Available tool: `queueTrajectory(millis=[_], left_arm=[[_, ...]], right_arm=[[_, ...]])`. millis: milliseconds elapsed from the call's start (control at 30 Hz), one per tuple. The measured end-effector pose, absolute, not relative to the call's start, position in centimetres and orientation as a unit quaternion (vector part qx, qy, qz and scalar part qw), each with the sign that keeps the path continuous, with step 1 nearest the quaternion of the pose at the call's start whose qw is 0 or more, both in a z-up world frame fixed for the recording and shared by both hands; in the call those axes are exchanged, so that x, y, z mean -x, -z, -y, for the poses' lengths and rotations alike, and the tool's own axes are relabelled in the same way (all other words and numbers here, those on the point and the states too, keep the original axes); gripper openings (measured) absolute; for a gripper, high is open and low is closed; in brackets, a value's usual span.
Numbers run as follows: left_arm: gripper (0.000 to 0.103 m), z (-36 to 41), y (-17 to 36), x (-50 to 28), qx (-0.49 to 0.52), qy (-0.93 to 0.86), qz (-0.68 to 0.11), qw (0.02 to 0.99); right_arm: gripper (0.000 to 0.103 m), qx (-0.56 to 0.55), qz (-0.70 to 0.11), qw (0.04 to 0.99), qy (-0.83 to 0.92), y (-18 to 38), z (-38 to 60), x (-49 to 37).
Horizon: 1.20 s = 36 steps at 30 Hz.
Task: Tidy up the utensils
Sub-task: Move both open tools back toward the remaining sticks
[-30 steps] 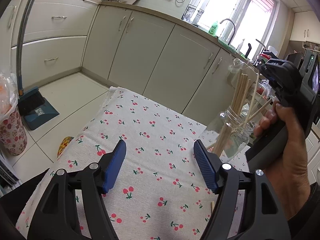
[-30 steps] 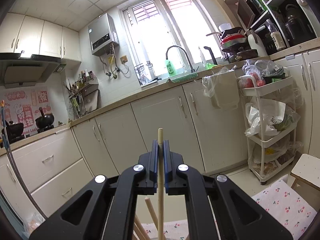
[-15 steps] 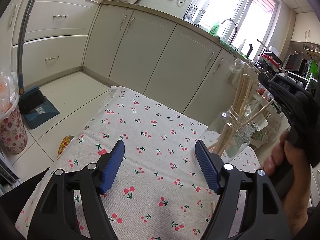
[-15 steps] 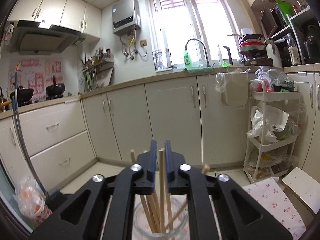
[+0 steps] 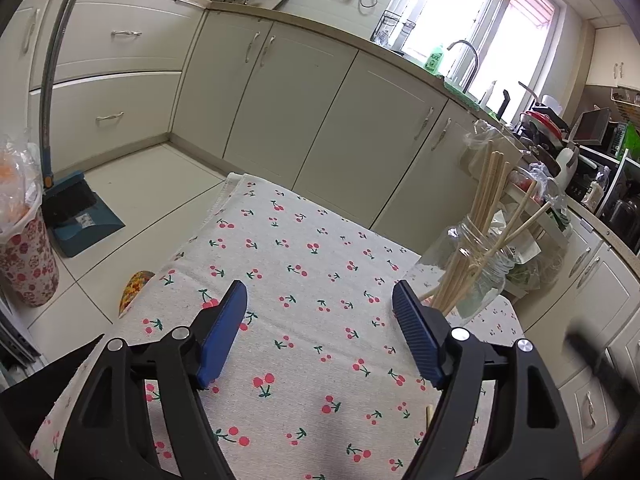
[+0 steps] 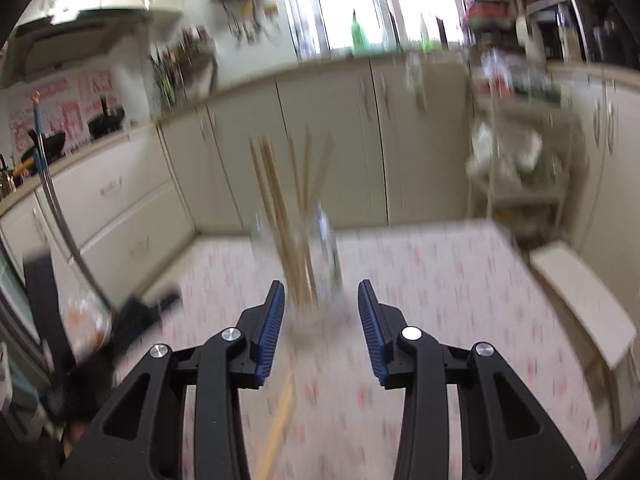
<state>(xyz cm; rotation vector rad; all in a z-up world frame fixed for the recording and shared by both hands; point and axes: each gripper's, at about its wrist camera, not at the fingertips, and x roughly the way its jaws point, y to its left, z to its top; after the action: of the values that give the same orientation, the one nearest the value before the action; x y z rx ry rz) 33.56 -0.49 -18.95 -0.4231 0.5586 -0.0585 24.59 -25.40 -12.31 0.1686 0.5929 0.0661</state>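
Note:
A clear glass jar point(image 5: 476, 276) stands at the right side of the cherry-print tablecloth point(image 5: 304, 264) and holds several wooden chopsticks point(image 5: 490, 184). My left gripper point(image 5: 320, 308) hovers open over the cloth, left of the jar, with nothing between its blue pads. In the blurred right wrist view my right gripper point(image 6: 322, 304) is back from the jar point(image 6: 316, 264), its jaws opening and empty. The chopsticks point(image 6: 280, 200) stand in the jar beyond it. One loose chopstick point(image 6: 280, 424) lies on the cloth below the right gripper; its tip point(image 5: 429, 414) shows by the left gripper's right finger.
Cream kitchen cabinets point(image 5: 304, 92) run behind the table. A blue dustpan with broom point(image 5: 76, 216) and a floral bin point(image 5: 28, 268) stand on the tiled floor at left. A white rack of bagged goods point(image 6: 520, 176) and a white stool point(image 6: 584, 300) are at right.
My right gripper let go of the chopstick into the jar, opened, and drew back and down from it. The hand with the right gripper has left the left wrist view. The left gripper stayed put.

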Motion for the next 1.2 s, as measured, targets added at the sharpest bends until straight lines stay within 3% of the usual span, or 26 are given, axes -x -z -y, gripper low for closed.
queueTrajectory(millis=[333, 800, 867, 1000, 1200], left_arm=[[0.074, 0.8, 18.2, -32.3, 0.189, 0.034, -0.284, 0.94], [0.079, 1.6, 17.7, -29.9, 0.16, 0.06, -0.309, 0.935], [0.079, 1.8, 17.6, -29.9, 0.157, 0.062, -0.312, 0.935], [0.079, 3.1, 17.3, -30.1, 0.13, 0.078, -0.329, 0.932], [0.079, 7.8, 18.2, -30.8, 0.048, 0.11, -0.385, 0.915]], right_arm=[[0.038, -0.046, -0.414, 0.907, -0.068, 17.6, 22.2, -22.6], [0.038, 0.007, -0.456, 0.889, -0.051, 19.5, 20.5, -23.9], [0.036, 0.011, -0.459, 0.887, -0.055, 19.4, 20.6, -24.0], [0.019, 0.017, -0.467, 0.882, -0.058, 19.5, 21.5, -23.6], [0.015, -0.009, -0.459, 0.887, -0.055, 19.6, 24.8, -22.2]])
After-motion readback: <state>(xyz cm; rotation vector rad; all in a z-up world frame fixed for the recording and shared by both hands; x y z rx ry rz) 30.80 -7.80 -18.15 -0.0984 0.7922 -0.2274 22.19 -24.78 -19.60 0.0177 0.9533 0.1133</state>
